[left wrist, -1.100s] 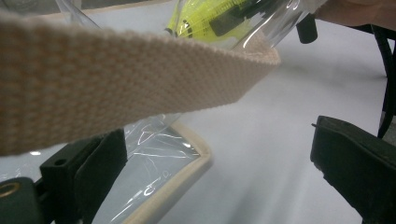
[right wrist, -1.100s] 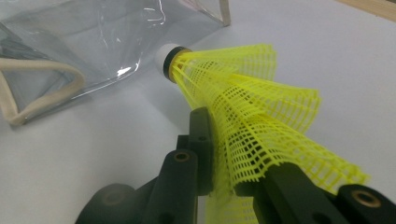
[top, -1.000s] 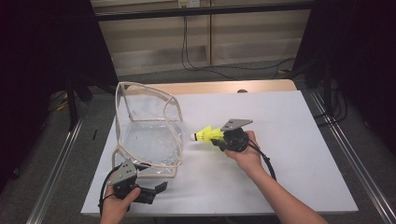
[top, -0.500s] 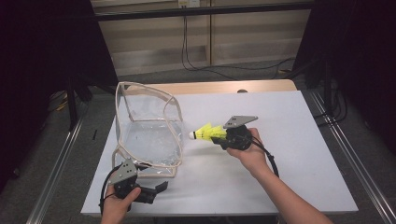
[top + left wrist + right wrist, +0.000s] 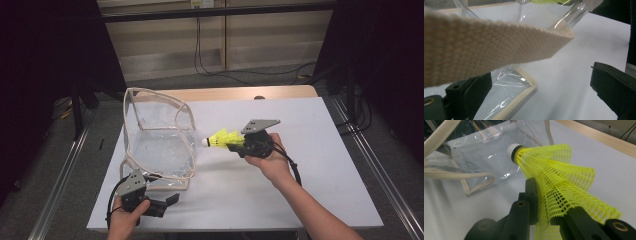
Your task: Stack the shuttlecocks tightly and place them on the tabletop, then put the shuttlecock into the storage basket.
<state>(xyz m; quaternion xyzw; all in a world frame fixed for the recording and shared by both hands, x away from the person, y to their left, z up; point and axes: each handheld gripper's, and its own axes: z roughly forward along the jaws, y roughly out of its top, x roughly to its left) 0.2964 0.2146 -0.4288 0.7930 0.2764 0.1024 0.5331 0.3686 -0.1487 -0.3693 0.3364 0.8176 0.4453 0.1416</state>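
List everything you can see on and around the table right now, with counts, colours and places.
bag: one, clear plastic with beige trim, upright on the left half of the table, mouth facing the shuttlecock.
strap: one, beige webbing, part of the bag, crossing just above the left gripper's jaws.
shuttlecock: one, yellow mesh skirt with white tip, held above the table middle, tip towards the bag.
table: one, white top with a wooden far edge.
cables: several, black, on the floor behind the table.
left gripper: one, black, near the bag's front corner, jaws apart.
right gripper: one, black, closed on the shuttlecock's skirt.
hands: two, one on each gripper.
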